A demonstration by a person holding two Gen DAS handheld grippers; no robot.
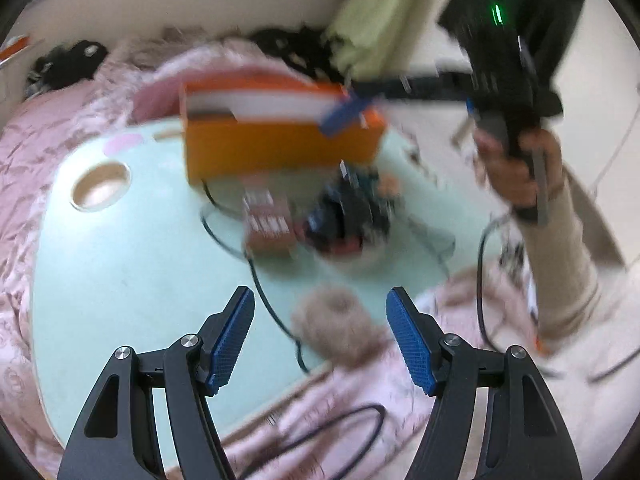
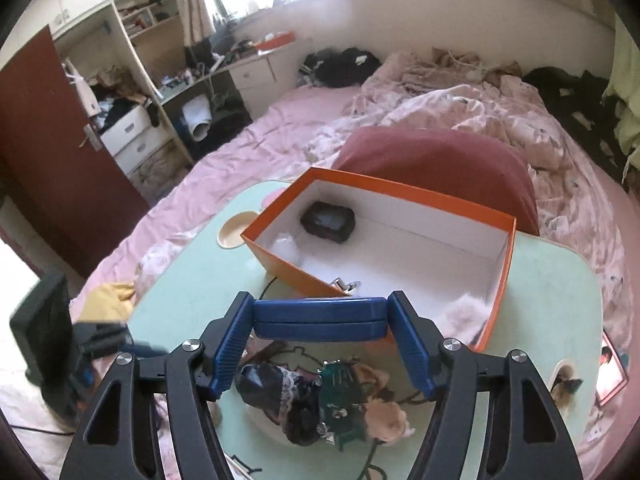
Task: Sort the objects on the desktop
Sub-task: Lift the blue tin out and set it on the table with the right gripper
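Right gripper (image 2: 320,322): a flat blue case (image 2: 320,317) is clamped crosswise between the pads, held by its two ends only, above the near edge of the orange box (image 2: 280,268). Left gripper (image 1: 320,334): jaws stand apart with nothing between them, over the near part of the pale green table (image 1: 120,272); a fuzzy beige ring (image 1: 334,320) is seen just beyond the fingertips, beside a black cable (image 1: 272,308). Below the held case, a heap of small items (image 2: 320,404) (dark lacy cloth, a green circuit board, a plush toy) is left on the table. In the box, a dark rectangular object (image 2: 328,222) lies toward the far left corner, with white fluff and a metal clip nearer. Risks are judged as follows. The end-only grip may allow the case to pivot or slip, and it would fall onto the heap. The case is carried low over the near wall, so the box may be struck and pushed toward the maroon cushion (image 2: 436,160) behind it. The cable may be snagged if the left gripper is lowered onto the ring. The left view is blurred, so fine positions there cannot be told.
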